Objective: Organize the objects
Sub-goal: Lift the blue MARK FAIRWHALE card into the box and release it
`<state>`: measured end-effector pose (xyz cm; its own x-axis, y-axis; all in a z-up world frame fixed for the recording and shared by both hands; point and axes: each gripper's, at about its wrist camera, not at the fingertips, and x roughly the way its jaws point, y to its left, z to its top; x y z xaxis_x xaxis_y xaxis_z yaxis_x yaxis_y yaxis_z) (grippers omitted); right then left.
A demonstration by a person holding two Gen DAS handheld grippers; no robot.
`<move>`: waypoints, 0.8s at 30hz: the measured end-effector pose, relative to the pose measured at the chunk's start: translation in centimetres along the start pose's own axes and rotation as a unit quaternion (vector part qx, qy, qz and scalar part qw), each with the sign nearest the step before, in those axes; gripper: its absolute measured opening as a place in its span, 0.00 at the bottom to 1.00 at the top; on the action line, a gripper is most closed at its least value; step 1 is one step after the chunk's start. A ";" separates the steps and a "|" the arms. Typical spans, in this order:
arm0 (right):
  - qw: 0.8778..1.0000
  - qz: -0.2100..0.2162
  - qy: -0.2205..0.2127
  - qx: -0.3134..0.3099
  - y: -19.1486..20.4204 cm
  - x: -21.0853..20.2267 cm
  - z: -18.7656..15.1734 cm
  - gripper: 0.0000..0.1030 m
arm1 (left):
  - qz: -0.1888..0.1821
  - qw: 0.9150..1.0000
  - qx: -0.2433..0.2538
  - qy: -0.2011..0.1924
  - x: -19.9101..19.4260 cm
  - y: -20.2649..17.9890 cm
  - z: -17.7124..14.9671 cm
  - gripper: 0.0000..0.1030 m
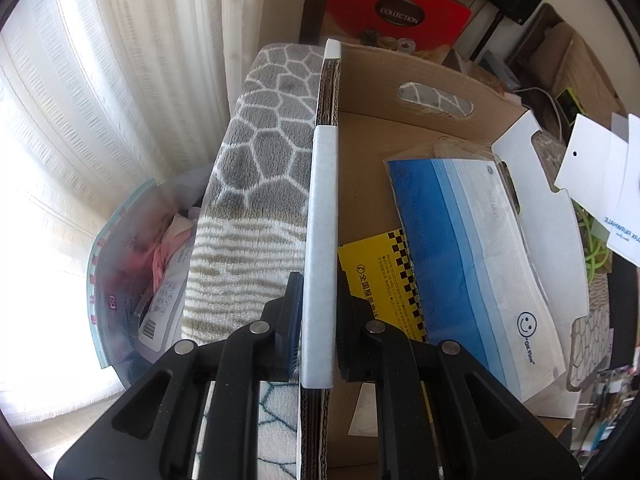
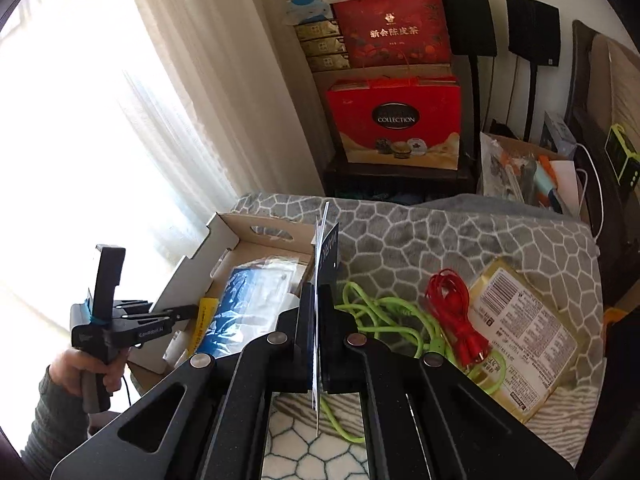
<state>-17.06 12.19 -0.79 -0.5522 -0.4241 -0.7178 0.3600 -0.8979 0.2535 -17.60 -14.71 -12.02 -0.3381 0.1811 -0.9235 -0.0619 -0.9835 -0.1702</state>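
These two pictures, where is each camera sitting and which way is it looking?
Left wrist: rides the left tool, looking down its fingers, shut on the cardboard box wall; mask pack inside.
Right wrist: rides the right tool, shut on a thin card, looking over the blanket, green cable and red cable; a hand shows.
Shared: box, blanket, masks, card, red gift box.

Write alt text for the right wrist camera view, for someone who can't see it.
The right gripper is shut on a thin white card held edge-on above a grey patterned blanket. To its left sits an open cardboard box, its wall clamped by the left gripper; green cable, red cable and a gold packet lie to the right.
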 end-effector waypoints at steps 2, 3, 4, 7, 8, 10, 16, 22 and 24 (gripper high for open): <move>1.000 -0.009 -0.002 -0.015 1.1 0.2 0.7 0.01 | -0.001 1.000 0.000 0.000 0.0 0.0 0.0 0.12; 1.000 -0.013 -0.003 -0.021 1.6 0.3 1.0 0.01 | -0.001 1.000 -0.001 0.000 0.0 0.1 0.0 0.12; 0.999 -0.016 -0.006 -0.029 2.2 0.3 1.4 0.01 | -0.002 1.000 -0.002 0.000 0.0 0.1 0.0 0.12; 0.998 -0.025 -0.020 -0.060 4.3 0.6 2.4 0.01 | -0.001 1.000 -0.001 0.000 0.0 0.2 0.0 0.12; 0.997 -0.028 -0.025 -0.073 5.2 0.7 2.7 0.01 | -0.002 1.000 -0.002 0.000 0.0 0.1 0.0 0.12; 0.994 -0.032 -0.029 -0.099 6.9 1.2 2.9 0.01 | -0.003 1.000 -0.003 0.000 0.1 0.2 0.0 0.12; 0.974 -0.093 -0.014 -0.208 12.0 5.7 1.6 0.01 | -0.004 1.000 -0.004 0.000 0.1 0.2 0.0 0.12; 0.962 -0.109 0.013 -0.251 13.8 9.9 -0.7 0.01 | -0.006 1.000 -0.005 0.000 0.2 0.4 0.1 0.12; 0.960 -0.110 0.023 -0.258 14.1 11.0 -1.4 0.02 | -0.008 1.000 -0.006 0.000 0.2 0.5 0.1 0.12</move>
<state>-16.99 -4.95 -6.03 -0.6272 -0.2146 -0.7487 0.5694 -0.7822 -0.2528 -17.78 -15.18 -12.27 -0.3378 0.1961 -0.9206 -0.0553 -0.9805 -0.1886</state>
